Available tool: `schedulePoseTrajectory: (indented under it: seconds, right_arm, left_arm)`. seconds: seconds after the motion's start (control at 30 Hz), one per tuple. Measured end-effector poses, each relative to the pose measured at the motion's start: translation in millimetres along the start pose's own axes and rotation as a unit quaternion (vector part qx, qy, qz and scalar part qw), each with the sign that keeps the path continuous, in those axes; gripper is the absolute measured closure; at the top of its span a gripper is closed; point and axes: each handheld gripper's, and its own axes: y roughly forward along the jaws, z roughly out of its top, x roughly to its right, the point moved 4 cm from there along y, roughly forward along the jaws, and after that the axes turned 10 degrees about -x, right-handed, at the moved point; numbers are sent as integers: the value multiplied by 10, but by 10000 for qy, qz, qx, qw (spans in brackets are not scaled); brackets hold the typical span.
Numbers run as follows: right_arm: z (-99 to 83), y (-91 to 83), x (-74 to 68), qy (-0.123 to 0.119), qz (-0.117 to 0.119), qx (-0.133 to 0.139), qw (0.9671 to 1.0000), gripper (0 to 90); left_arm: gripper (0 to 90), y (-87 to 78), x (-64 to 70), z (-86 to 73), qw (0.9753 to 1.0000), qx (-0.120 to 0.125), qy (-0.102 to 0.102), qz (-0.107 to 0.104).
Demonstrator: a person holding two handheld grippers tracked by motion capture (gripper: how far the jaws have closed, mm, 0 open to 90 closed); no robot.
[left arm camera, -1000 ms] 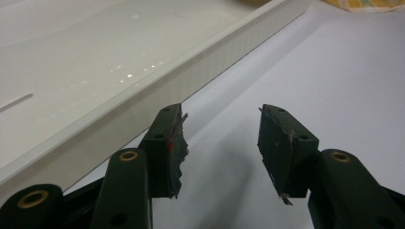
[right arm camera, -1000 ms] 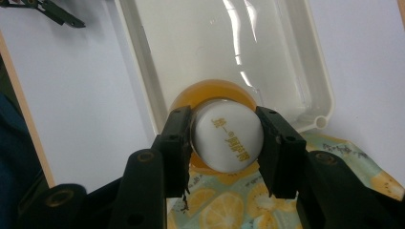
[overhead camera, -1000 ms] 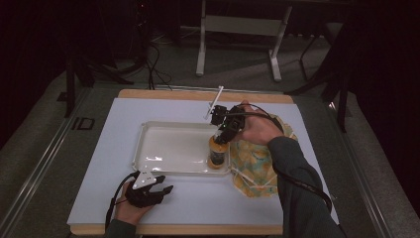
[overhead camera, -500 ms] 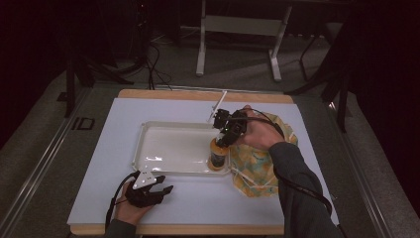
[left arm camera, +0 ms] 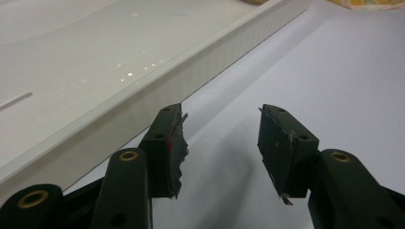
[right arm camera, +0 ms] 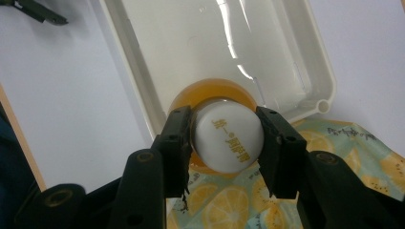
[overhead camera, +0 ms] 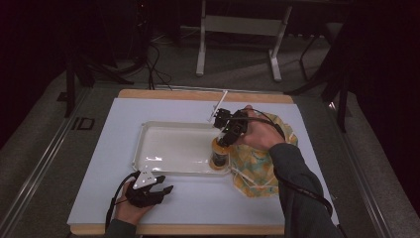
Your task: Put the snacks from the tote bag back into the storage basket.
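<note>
The right claw [right arm camera: 223,143] was closed on the white cap of a bottle [right arm camera: 228,136] of orange drink, one jaw on each side of the cap, gripping from above so the bottle hung upright. In the high view the bottle [overhead camera: 219,154] stood at the tray's right near corner, close against the rim, its base either resting in the tray [overhead camera: 168,144] or just above the rim; which, I could not tell. The top grip likely suited lifting it straight over the low wall. Right of the tray lay a lemon-print cloth [overhead camera: 260,166], spread flat and touching the tray's edge, perhaps a landing spot for the bottle. The left claw [left arm camera: 222,148] was open with nothing between its jaws, lying low on the desk [left arm camera: 344,71] just near of the tray's near wall [left arm camera: 157,90]. In the high view it [overhead camera: 148,191] sat at the left near part of the desk, well apart from the bottle, seemingly parked out of the way.
</note>
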Motion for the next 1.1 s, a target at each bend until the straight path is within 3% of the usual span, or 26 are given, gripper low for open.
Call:
schedulePoseTrajectory:
  seconds: [0.27, 0.63, 1.1]
  right_arm:
    - [5, 5, 12, 176, -17, -16, 9998, 574]
    - [14, 21, 9, 207, -93, 136, 9996, 471]
    - [-50, -128, 49, 300, -168, 464, 9983, 430]
  left_arm:
    - [511, 1, 0, 0, 10000, -11, 10, 1]
    - [510, 5, 1, 1, 10000, -22, 8, 0]
    - [508, 8, -1, 1, 10000, -31, -1, -7]
